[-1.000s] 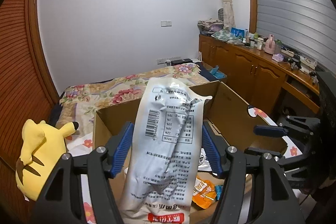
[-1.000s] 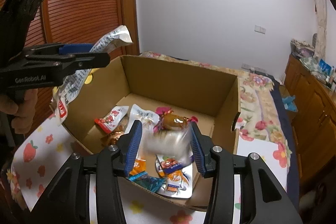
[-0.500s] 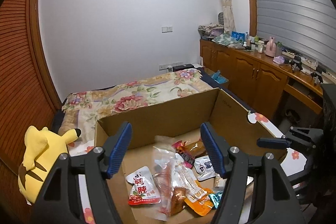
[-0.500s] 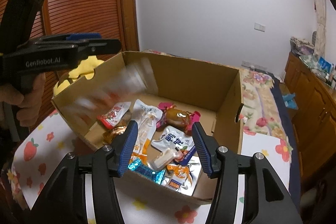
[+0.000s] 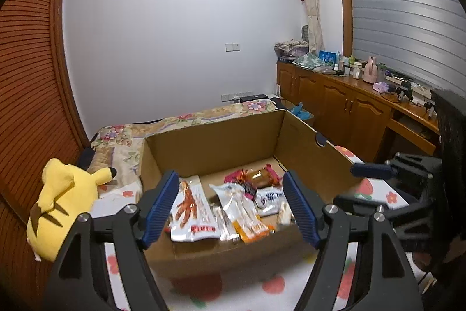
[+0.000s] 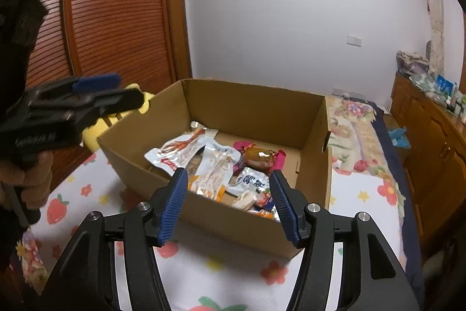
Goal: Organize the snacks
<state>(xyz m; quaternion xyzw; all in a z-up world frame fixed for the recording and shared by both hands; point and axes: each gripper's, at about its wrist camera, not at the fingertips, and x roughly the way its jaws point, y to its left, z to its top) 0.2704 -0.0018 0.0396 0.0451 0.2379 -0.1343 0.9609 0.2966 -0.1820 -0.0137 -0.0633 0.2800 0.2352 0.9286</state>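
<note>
An open cardboard box (image 5: pixel 241 142) (image 6: pixel 256 110) stands on a table with a flower-print cloth (image 5: pixel 241 290) (image 6: pixel 221 267). Several snack packets lie inside it. A large silver bag with a red picture (image 5: pixel 192 212) (image 6: pixel 174 149) lies at the left, a brown sweet in pink wrap (image 5: pixel 256 175) (image 6: pixel 259 155) at the back. My left gripper (image 5: pixel 231 207) hovers over the box's near wall, jaws opening, nothing between them. My right gripper (image 6: pixel 228 204) is also near the front wall, jaws opening and empty.
A yellow plush toy (image 5: pixel 64 203) sits left of the box. Behind it is a bed with a floral cover (image 5: pixel 186 121). Wooden cabinets (image 5: pixel 349 107) with clutter run along the right wall. A hand (image 6: pixel 26 179) holds the left gripper's handle.
The left gripper let go of the big silver bag, which dropped into the box. The right gripper released a small packet into the box. Both grippers have drawn back from the box.
</note>
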